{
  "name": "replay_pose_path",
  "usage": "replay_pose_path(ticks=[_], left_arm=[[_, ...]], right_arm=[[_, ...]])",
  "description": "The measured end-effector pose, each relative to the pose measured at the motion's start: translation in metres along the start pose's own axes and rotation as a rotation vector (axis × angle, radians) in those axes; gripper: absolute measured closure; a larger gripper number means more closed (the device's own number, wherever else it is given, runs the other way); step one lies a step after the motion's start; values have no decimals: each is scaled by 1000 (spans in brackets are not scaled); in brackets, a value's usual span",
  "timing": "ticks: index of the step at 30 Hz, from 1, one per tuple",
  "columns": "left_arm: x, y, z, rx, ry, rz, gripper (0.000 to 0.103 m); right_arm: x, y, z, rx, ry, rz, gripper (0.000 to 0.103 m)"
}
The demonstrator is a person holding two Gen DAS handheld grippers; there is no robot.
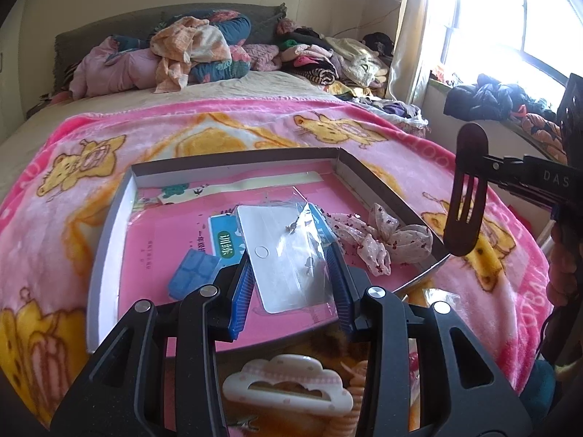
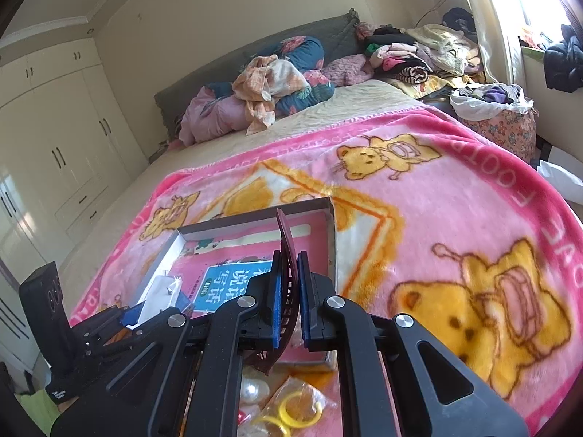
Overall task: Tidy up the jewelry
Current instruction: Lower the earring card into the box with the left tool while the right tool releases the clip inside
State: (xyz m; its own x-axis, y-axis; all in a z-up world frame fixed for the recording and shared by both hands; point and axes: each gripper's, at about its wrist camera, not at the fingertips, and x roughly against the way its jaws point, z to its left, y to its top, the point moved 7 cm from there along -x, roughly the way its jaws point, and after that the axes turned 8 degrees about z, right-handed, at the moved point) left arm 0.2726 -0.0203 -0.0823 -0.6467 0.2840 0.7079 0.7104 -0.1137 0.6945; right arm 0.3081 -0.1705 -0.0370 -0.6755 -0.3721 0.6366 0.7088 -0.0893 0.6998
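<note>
Between our left gripper's [image 1: 291, 251] blue pads we pinch a light, slippery clear earring packet [image 1: 291, 255] above the box [image 1: 382, 178], while our right gripper [image 2: 288, 291] clamps a stiff brown hair clip [image 2: 288, 251] edge-on.

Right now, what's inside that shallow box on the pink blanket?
Inside the box: a pink booklet, a spotted fabric bow, and a blue piece. The left hand-held gripper holds a bagged card over it, hiding what lies beneath.
</note>
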Motion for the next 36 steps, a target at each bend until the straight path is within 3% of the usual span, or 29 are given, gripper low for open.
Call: replay_pose_path(ticks=[10,23,36], left_arm=[[-21,-3,0,-3,-1,43,72],[-39,-12,4,-3,-8,88,72],[-43,-12,9,13,-11,94,72]], right_arm=[[-30,11,-1,20,10,45,95],[-81,-3,11,106,15,180,95],[-98,-14,4,105,-25,191,93]])
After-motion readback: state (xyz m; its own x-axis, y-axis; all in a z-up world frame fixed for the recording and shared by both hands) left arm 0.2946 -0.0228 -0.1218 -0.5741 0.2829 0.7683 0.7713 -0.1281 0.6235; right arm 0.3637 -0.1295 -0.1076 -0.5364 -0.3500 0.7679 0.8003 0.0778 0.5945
